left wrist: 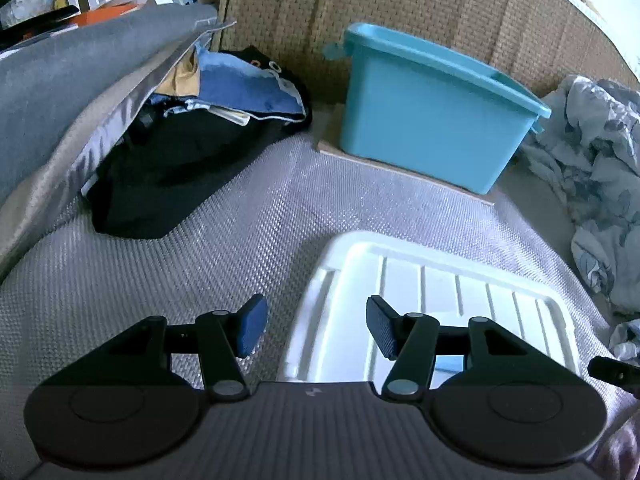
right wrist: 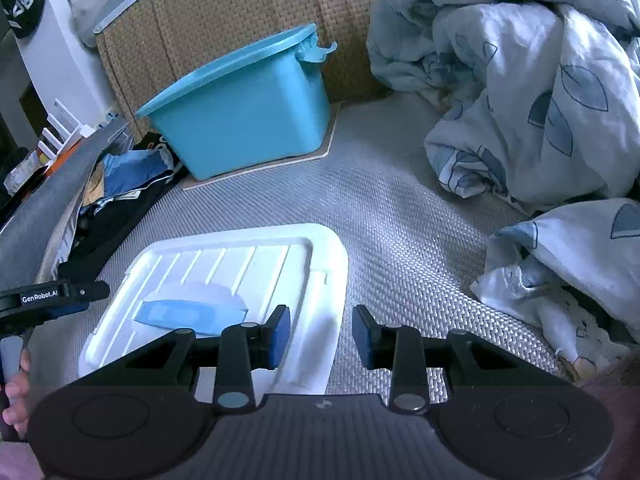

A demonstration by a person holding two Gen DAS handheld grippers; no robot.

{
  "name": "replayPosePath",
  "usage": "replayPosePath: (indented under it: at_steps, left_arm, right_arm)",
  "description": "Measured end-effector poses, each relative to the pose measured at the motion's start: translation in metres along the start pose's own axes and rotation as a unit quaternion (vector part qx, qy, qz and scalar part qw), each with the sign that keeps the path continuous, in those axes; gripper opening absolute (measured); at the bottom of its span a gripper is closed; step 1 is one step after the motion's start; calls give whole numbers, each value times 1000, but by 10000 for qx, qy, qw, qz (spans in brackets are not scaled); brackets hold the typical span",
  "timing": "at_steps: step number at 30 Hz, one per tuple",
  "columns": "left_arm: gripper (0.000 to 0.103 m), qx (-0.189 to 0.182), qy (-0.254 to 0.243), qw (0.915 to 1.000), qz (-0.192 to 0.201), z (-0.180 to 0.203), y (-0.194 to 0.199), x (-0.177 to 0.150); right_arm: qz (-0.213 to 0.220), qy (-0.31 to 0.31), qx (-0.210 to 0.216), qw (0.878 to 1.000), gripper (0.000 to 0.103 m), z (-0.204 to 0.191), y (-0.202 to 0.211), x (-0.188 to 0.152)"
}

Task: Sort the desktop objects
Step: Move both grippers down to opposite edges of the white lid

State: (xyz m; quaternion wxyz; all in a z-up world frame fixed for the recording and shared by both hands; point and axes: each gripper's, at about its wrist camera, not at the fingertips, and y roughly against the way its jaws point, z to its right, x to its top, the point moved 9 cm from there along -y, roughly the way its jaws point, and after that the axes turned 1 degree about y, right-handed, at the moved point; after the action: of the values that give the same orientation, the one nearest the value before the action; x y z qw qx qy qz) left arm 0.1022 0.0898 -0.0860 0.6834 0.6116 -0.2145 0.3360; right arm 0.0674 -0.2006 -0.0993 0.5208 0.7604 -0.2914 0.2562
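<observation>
A white ribbed plastic lid [left wrist: 432, 292] lies flat on the woven grey mat; it also shows in the right wrist view [right wrist: 224, 264]. A flat light blue object [right wrist: 188, 314] with a pale sheet behind it rests on the lid. A teal plastic bin [left wrist: 432, 112] stands upright on a board at the back; it shows in the right wrist view too [right wrist: 244, 116]. My left gripper [left wrist: 316, 326] is open and empty over the lid's left edge. My right gripper [right wrist: 322, 336] is open and empty over the lid's right edge.
A pile of dark and blue clothes [left wrist: 192, 148] lies under a grey cushion [left wrist: 72, 80] at the left. A crumpled leaf-print quilt [right wrist: 540, 92] fills the right side. A wicker panel [left wrist: 400, 4] stands behind the bin.
</observation>
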Motion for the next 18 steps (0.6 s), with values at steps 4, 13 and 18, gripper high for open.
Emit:
replayPosePath:
  at_steps: [4, 13, 18]
  left_arm:
    - [59, -26, -61, 9999, -103, -1, -5, -2]
    - [59, -78, -82, 9996, -248, -3, -16, -6]
    - [59, -132, 41, 9993, -339, -6, -22, -8]
  right_arm:
    - [-43, -68, 35, 10000, 40, 1, -4, -4]
    - [-110, -139, 92, 9998, 40, 3, -9, -8]
    - [-105, -170, 144, 9997, 41, 4, -11, -9]
